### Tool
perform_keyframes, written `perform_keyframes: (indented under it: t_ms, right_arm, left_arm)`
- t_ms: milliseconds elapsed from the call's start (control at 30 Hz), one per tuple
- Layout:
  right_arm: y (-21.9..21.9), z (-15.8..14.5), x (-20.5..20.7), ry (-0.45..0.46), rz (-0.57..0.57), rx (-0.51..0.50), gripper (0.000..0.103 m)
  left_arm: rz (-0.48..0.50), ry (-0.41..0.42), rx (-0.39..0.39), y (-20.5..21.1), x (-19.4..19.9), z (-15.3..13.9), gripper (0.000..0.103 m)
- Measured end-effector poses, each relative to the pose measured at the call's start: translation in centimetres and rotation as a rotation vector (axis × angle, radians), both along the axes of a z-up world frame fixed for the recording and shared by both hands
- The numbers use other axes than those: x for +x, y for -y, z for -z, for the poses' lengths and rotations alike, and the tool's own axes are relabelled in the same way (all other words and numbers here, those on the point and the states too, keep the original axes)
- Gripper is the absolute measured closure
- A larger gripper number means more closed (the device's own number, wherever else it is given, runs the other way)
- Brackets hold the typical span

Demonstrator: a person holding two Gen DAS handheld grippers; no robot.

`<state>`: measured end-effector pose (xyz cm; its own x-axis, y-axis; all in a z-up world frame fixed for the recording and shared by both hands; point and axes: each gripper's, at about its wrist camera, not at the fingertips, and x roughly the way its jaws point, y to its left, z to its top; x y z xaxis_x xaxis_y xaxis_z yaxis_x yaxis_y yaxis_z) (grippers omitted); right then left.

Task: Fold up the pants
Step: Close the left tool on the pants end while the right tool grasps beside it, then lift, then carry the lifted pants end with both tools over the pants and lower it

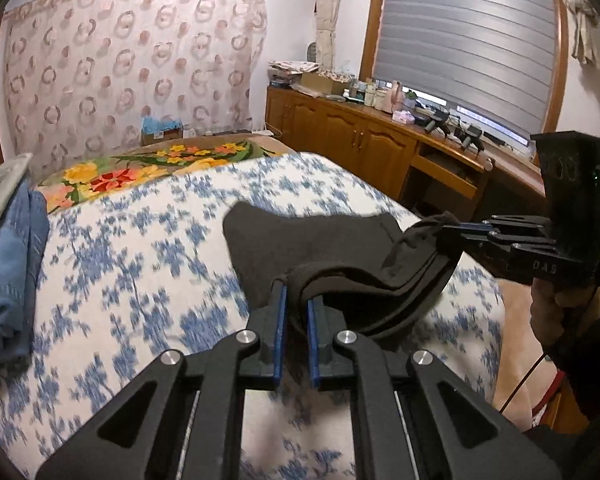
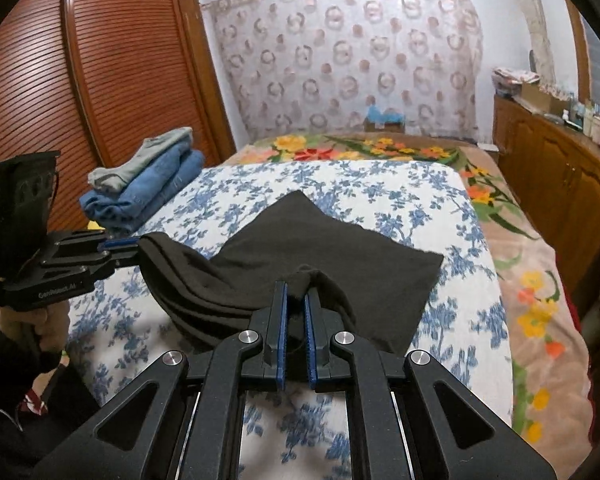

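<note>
Black pants (image 1: pixel 320 240) (image 2: pixel 332 256) lie folded on the blue-flowered bedspread (image 1: pixel 140 260) (image 2: pixel 420 200), their near edge lifted off the bed and sagging between both grippers. My left gripper (image 1: pixel 296 292) is shut on the left end of that edge, several cloth layers pinched between its blue pads. It also shows at the left of the right wrist view, left gripper (image 2: pixel 136 250). My right gripper (image 2: pixel 296 292) is shut on the right end of the edge. In the left wrist view the right gripper (image 1: pixel 450 226) bites the cloth from the right, held by a hand (image 1: pixel 556 304).
A stack of folded jeans and a grey garment (image 2: pixel 148 184) (image 1: pixel 12 240) sits at the bed's left side. A flowered blanket (image 2: pixel 540 288) covers the far and right part of the bed. A wooden cabinet (image 1: pixel 380 144) runs along the right; a slatted wardrobe (image 2: pixel 100 80) stands at left.
</note>
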<state>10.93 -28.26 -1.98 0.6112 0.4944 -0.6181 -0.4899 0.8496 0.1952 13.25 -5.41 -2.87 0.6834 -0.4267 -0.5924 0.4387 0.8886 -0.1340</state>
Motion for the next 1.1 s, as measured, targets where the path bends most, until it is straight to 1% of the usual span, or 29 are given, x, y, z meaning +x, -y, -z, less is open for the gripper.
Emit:
perform_keyframes:
  t_ms: [100,200,233,300,367,467,567,633,700,767,833,900,967,1000,1033,1067,1100]
  right_arm:
    - [-0.2,-1.5,1.6,0.021,-0.012,0.007,0.098]
    - [-0.6,-4.1,3.5,0.072,-0.023,0.015,0.098]
    - [-0.9,-5.2,4.4,0.097,-0.028,0.009,0.098]
    - [-1.5,-6.5,5.9,0.124,-0.04,-0.006,0.098]
    - [-2.4,-7.8,8.2,0.154,-0.047,-0.023,0.098]
    - [-3.7,-9.5,12.4,0.168,-0.048,-0.025,0.098]
    - [-4.7,-11.2,16.3,0.177,-0.063,0.023,0.098]
    - [-5.3,-12.4,18.5,0.187,-0.053,0.039,0.098]
    - [-5.9,-13.9,20.4,0.211,-0.035,0.044,0.098]
    - [-6.2,-15.7,21.4,0.25,-0.025,0.055,0.098]
    - [-6.6,-17.1,21.7,0.283,-0.02,0.059,0.098]
    - [-6.9,-17.6,21.6,0.299,-0.02,0.052,0.098]
    - [-7.2,-17.0,21.1,0.288,-0.033,0.036,0.098]
    - [-7.3,-16.3,20.7,0.273,-0.04,0.03,0.098]
    - [-7.5,-15.2,20.3,0.245,-0.048,0.022,0.098]
    - [-7.7,-13.8,19.5,0.212,-0.058,0.01,0.098]
    - [-8.0,-12.3,18.5,0.181,-0.07,-0.008,0.098]
  left_arm:
    - [-0.001,0.032,-0.009,-0.3,1.5,-2.3,0.097]
    - [-0.009,0.075,-0.002,-0.7,3.2,-4.7,0.097]
    - [-0.016,0.089,0.002,-1.0,4.3,-5.7,0.097]
    - [-0.032,0.109,0.007,-1.4,6.0,-7.0,0.097]
    - [-0.049,0.132,0.014,-1.8,8.0,-8.3,0.097]
    - [-0.086,0.174,0.035,-2.3,11.2,-9.9,0.097]
    - [-0.127,0.201,0.026,-3.3,14.7,-11.7,0.098]
    - [-0.155,0.232,0.042,-3.8,16.6,-13.1,0.098]
    - [-0.173,0.266,0.051,-4.4,17.4,-14.6,0.098]
    - [-0.183,0.298,0.055,-5.1,17.3,-16.0,0.098]
    - [-0.195,0.318,0.053,-6.0,16.7,-16.6,0.098]
    - [-0.198,0.319,0.058,-6.4,15.7,-16.4,0.098]
    - [-0.191,0.291,0.088,-6.8,14.0,-14.6,0.098]
    - [-0.189,0.275,0.098,-6.8,13.8,-14.0,0.098]
    - [-0.178,0.241,0.12,-6.9,12.7,-12.2,0.098]
    - [-0.177,0.223,0.128,-6.9,11.8,-10.9,0.098]
    - [-0.174,0.187,0.124,-7.0,10.7,-9.0,0.098]
